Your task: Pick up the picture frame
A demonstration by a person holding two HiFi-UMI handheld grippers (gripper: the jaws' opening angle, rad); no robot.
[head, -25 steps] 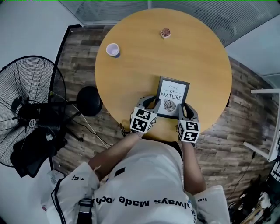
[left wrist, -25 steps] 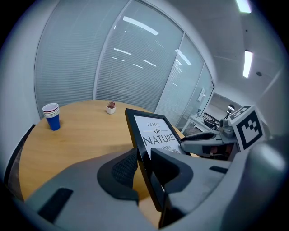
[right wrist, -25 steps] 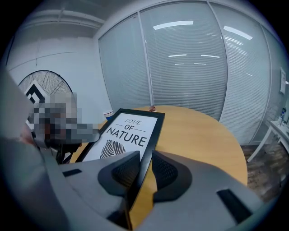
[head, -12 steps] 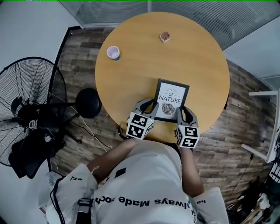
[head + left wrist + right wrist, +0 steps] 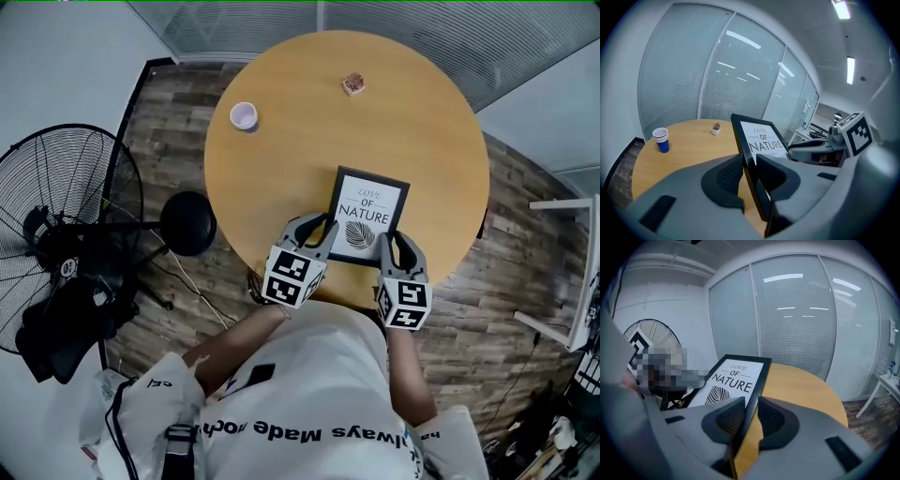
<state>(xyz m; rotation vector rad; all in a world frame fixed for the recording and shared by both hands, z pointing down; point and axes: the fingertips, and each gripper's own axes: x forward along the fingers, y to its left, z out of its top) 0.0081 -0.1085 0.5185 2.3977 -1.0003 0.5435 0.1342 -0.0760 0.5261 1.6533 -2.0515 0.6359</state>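
The left gripper point(image 5: 316, 228) and right gripper point(image 5: 397, 246) each clamp their jaws on a side edge of the black picture frame point(image 5: 367, 212), which spans the gap between them over the round table point(image 5: 281, 159); raising both evenly should prevent twisting.

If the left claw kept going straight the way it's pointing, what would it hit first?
The picture frame, clamped in the left claw. Beyond it, the small potted plant looks nearest that line, though depth is unclear.
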